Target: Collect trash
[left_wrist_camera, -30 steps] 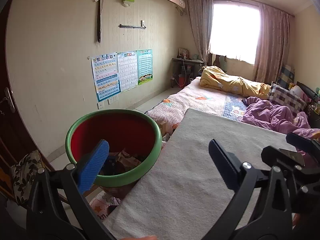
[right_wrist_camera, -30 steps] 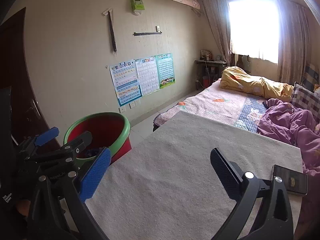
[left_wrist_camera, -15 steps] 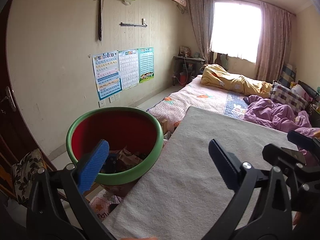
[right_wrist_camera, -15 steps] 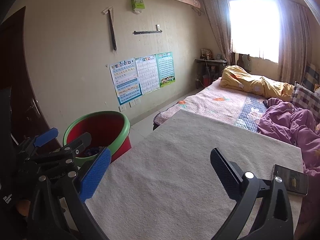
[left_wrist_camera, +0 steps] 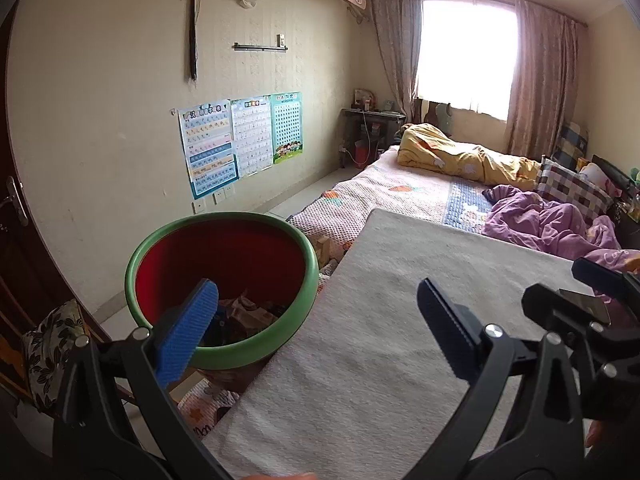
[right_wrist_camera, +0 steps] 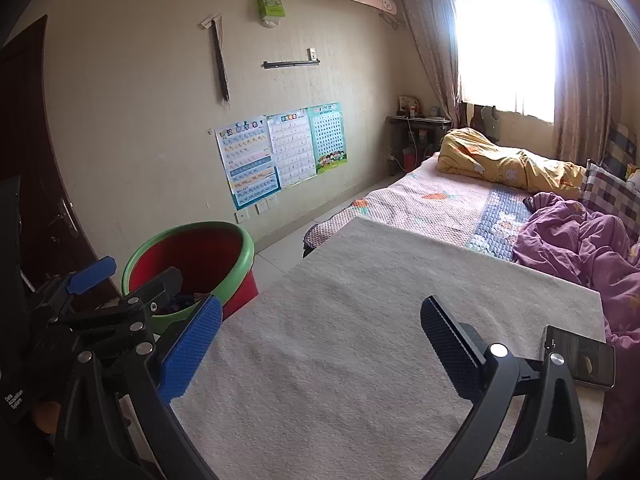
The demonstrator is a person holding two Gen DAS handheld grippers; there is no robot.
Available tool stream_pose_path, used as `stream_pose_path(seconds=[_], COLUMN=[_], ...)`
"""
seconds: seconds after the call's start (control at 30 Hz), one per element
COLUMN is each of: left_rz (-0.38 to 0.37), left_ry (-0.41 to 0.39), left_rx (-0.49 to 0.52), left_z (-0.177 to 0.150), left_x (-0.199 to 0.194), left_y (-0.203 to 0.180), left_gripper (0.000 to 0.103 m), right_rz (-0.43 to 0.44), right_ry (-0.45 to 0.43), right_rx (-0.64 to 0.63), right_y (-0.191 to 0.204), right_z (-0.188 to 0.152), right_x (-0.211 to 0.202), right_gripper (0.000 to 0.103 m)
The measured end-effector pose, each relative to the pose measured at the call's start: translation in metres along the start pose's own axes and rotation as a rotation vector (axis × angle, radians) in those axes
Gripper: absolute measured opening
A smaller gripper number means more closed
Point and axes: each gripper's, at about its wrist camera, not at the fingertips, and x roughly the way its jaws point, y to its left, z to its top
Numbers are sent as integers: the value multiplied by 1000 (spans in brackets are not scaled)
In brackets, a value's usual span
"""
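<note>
A: Where's the trash?

B: In the bin [left_wrist_camera: 312, 264], as far as I can see. It's the red bucket with a green rim, standing on the floor just beside the left edge of the mat [left_wrist_camera: 384, 344]. Crumpled wrappers [left_wrist_camera: 244, 312] lie at its bottom; I can't tell what each piece is.

A: Anything left to pick up?

B: Not on the mat. Its pale surface is bare in both views, apart from a phone [right_wrist_camera: 580, 356] lying flat near the right edge, and I'd judge that is no trash.

A: The grippers?

B: The left gripper [left_wrist_camera: 316, 320] hangs spread wide over the mat's left edge, one blue pad in front of the bin, nothing between its fingers. The right gripper [right_wrist_camera: 320, 336] is spread just as wide above the mat, also empty.

A: So the job is done?

B: Looks close to done, judging by the bare mat and filled bin. The bed [right_wrist_camera: 452, 200] beyond carries quilts and a pillow; any scraps there, or on the floor, are too small or hidden to tell.
</note>
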Motion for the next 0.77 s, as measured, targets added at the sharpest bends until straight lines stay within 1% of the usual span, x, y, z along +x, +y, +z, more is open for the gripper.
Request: stream_pose_path(seconds=[0.33, 0.43, 0.5, 0.53, 0.6, 0.7, 0.77], left_rz=[-26, -64, -101, -132, -164, -195, -212], left_ry=[28, 41, 69, 92, 139, 195, 224], left_rx=[15, 26, 37, 50, 91, 164, 196], left_z=[-3, -7, -11, -15, -27, -48, -60], left_x=[10, 18, 27, 34, 48, 68, 80], left_y=[-11, -21, -29, -34, -46, -62, -71], left_gripper=[98, 98, 98, 98, 98, 98, 98], right_rz=[-8, -12, -30, -54, -114, -246, -330], right_ry=[17, 38, 61, 77, 113, 175, 185], right_rx=[19, 43, 63, 78, 120, 206, 254], right_y=[-8, -15, -24, -30, -47, -80, -101], right_z=[-6, -12, -22, -29, -45, -70, -83], right_x=[4, 7, 10, 12, 15, 19, 20], right_gripper=[96, 96, 96, 96, 96, 96, 96])
